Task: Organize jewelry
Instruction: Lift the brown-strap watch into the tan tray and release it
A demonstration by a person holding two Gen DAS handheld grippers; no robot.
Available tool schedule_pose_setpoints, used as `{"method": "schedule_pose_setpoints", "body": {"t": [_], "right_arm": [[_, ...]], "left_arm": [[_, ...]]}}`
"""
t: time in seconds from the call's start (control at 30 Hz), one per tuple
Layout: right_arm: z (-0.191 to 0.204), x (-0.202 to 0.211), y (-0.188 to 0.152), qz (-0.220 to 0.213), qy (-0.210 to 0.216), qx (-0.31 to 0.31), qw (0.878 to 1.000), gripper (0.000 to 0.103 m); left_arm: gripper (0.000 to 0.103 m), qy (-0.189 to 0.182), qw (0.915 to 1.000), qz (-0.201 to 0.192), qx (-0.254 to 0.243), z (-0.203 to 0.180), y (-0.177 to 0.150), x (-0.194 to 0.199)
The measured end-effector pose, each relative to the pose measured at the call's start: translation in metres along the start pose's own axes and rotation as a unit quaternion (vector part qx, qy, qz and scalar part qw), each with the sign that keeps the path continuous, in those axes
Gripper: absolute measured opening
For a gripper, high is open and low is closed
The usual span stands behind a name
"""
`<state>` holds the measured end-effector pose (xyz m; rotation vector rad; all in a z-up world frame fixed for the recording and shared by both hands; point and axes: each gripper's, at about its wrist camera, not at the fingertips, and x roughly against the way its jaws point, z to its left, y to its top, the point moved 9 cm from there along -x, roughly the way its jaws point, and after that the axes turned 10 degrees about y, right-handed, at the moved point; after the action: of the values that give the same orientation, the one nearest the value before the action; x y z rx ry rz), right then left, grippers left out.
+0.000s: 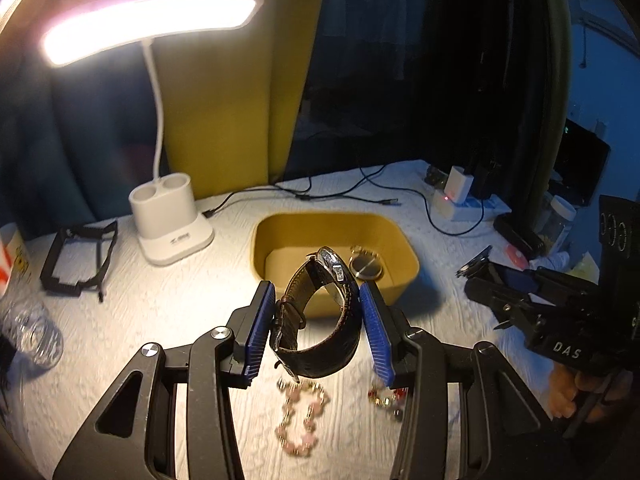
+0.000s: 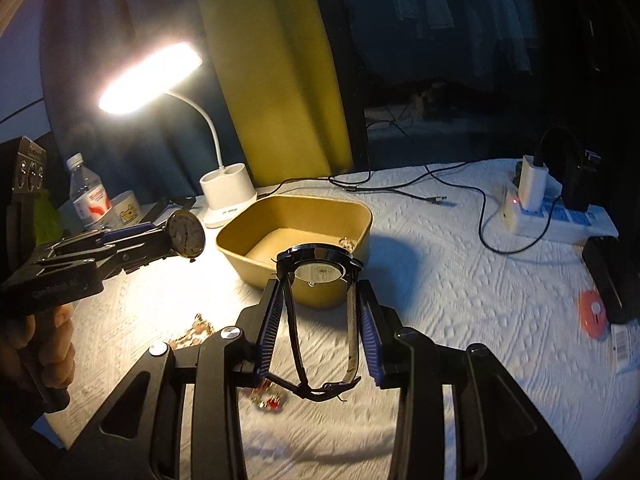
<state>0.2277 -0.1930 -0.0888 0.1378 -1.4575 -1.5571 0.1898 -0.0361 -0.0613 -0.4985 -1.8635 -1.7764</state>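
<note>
Each of the 2 grippers carries a watch toward the yellow tray (image 2: 362, 216) at 12 o'clock: the left gripper (image 1: 318, 330) is clamped on the brown watch (image 1: 320, 312), the right gripper (image 2: 318, 332) on the black watch (image 2: 320, 276); next, I think, lower and let go.

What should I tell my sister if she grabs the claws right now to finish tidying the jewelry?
Left claw: shut on the brown-strap watch, held in the air in front of the yellow tray.
Right claw: shut on the black-strap watch, also in the air near the tray.
Done: a round gold-coloured piece already lies in the tray.
Left: lower both watches into the tray and let go, then fetch the pink bead bracelet and the red-and-gold piece, both on the white cloth.
</note>
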Motion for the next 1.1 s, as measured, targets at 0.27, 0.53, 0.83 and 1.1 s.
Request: {"method": "schedule_pose_setpoints", "body": {"t": [0.27, 0.53, 0.83, 1.1], "right_arm": [[-0.009, -0.025, 0.015, 0.002, 0.007, 0.002, 1.000, 0.037], [-0.016, -0.047, 0.028, 0.001, 0.010, -0.001, 1.000, 0.037], [-0.020, -0.057, 0.026, 0.015, 0.004, -0.002, 1.000, 0.038], [-0.021, -0.060, 0.027, 0.020, 0.001, -0.001, 1.000, 0.041]], "left_arm": [[0.046, -0.012, 0.9999, -0.003, -0.008, -0.009, 0.017, -0.030], [0.047, -0.015, 0.9988, 0.041, -0.022, -0.013, 0.015, -0.079], [0.057, -0.013, 0.9962, 0.084, -0.019, -0.022, 0.007, -0.109], [0.060, 0.011, 0.9968, 0.076, -0.024, -0.017, 0.013, -0.107]]}}
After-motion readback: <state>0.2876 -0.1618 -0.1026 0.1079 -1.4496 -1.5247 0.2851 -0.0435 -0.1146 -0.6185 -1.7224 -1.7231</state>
